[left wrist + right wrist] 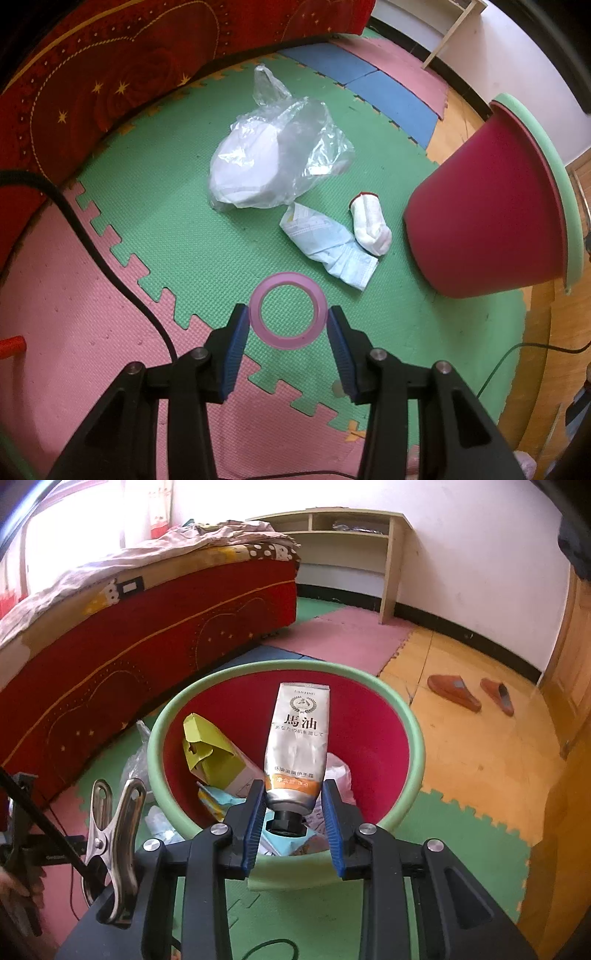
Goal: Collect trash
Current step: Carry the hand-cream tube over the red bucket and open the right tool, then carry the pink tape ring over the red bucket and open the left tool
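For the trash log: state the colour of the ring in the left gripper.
Translucent pink ring; clearest in the left wrist view.

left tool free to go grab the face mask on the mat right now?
Probably not yet: the left tool is shut on the pink ring. Otherwise the path looks clear; the face mask lies just ahead on the green mat, touching only the sock.

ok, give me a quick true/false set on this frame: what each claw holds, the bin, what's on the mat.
1. The left claw grips a pink translucent ring. True.
2. The right claw is empty. False: it holds a silver hand-cream tube, black cap toward the claw.
3. The red plastic bin with green rim is empty. False: a yellow-green carton and other scraps lie inside.
4. A crumpled clear plastic bag lies on the green foam mat. True.
5. The tube is over the bin's opening. True.
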Tool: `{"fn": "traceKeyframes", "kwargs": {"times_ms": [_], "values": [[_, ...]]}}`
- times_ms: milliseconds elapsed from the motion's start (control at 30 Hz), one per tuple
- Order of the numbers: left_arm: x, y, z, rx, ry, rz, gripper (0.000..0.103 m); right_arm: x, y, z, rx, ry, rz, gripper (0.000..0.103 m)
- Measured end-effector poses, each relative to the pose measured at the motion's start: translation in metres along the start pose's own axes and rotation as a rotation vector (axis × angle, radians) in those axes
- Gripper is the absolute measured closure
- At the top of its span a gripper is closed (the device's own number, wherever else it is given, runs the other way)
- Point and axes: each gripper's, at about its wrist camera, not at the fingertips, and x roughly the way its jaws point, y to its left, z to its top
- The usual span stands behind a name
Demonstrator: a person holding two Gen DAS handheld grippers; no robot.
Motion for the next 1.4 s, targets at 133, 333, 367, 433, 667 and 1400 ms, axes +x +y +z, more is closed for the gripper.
{"fn": "traceKeyframes", "kwargs": {"times_ms": [133,333,367,433,667,1400], "values": [[0.000,-0.001,0.000,0.005,-0.003,0.003,0.058,0.001,-0.007,-0.007,0.055,-0.011,0.021,0.070],[-0.002,-0.006,-0.002,0.027,-0.012,0.010,0.058,-0.010,-0.018,-0.025,0.165,-0.090,0.023,0.056],[-0.003,-0.007,-0.002,0.032,-0.015,0.012,0.058,-0.012,-0.018,-0.029,0.172,-0.098,0.027,0.056],[-0.006,-0.009,-0.002,0.037,-0.024,0.011,0.058,-0.016,-0.018,-0.036,0.177,-0.116,0.027,0.055],[-0.025,-0.027,0.000,0.074,-0.075,0.001,0.058,-0.030,-0.012,-0.045,0.116,-0.196,0.017,0.055],[-0.129,-0.194,0.048,0.240,-0.294,-0.183,0.057,-0.035,-0.032,-0.049,0.153,-0.264,0.081,0.055]]}}
